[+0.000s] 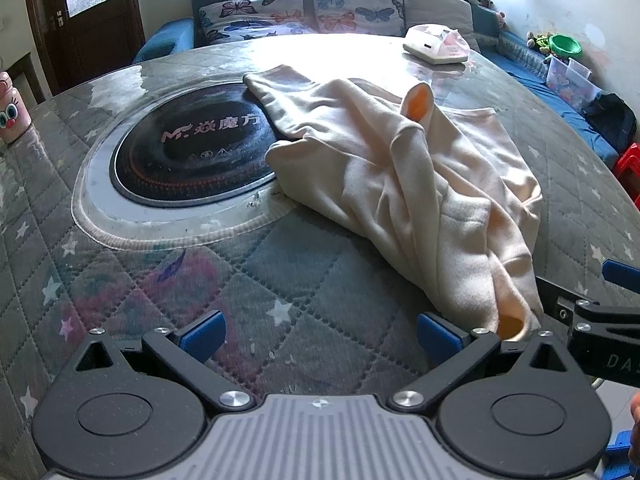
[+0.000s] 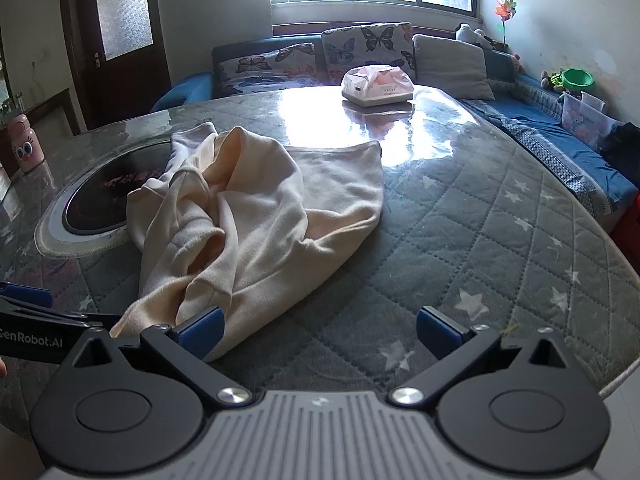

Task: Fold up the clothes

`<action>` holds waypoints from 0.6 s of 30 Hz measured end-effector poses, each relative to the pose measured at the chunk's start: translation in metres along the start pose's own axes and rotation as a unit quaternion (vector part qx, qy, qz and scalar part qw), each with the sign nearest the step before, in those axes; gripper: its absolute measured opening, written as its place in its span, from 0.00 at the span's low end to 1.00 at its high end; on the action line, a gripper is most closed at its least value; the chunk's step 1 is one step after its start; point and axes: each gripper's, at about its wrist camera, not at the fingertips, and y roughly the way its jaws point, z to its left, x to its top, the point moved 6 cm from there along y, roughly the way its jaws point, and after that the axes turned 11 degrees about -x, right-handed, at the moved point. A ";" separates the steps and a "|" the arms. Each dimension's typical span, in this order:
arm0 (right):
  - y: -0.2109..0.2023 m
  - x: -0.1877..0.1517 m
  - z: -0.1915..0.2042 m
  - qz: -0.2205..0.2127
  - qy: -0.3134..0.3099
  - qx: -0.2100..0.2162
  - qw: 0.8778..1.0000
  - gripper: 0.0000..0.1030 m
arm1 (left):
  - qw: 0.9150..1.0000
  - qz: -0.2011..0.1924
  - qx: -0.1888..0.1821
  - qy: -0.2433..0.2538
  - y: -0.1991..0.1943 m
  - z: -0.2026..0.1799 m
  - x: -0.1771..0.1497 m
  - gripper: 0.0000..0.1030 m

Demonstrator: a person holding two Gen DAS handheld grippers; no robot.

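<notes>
We see both grippers, left [image 1: 320, 338] and right [image 2: 318, 332], spread wide and empty. The cream garment [image 1: 404, 184] lies crumpled, partly over the cooktop [image 1: 192, 152], just beyond them.

1. My left gripper [image 1: 318, 338]: jaws spread wide, blue pads well apart, nothing between them. It sits low, pointing forward and level.
2. My right gripper [image 2: 318, 334]: same state, jaws spread wide, nothing gripped between the pads. Also low and pointing forward.
3. The two sit side by side, close. In the left wrist view the right gripper shows at the right edge, its blue fingertips [image 1: 622, 274] just visible. In the right wrist view the left gripper's black body and a blue fingertip [image 2: 24, 294] show at the left edge.
4. A sliver of a hand [image 1: 634, 432] shows at the far right edge of the left wrist view; too little to tell its grip.
</notes>
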 end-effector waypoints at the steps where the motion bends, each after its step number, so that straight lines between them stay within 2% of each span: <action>1: 0.001 0.001 0.000 0.001 0.000 0.000 1.000 1.00 | 1.000 0.000 0.000 0.000 0.001 0.000 0.001 1.00; 18: 0.015 0.027 0.001 -0.001 0.004 0.008 1.000 1.00 | 1.000 -0.001 0.010 0.002 0.006 0.003 0.031 1.00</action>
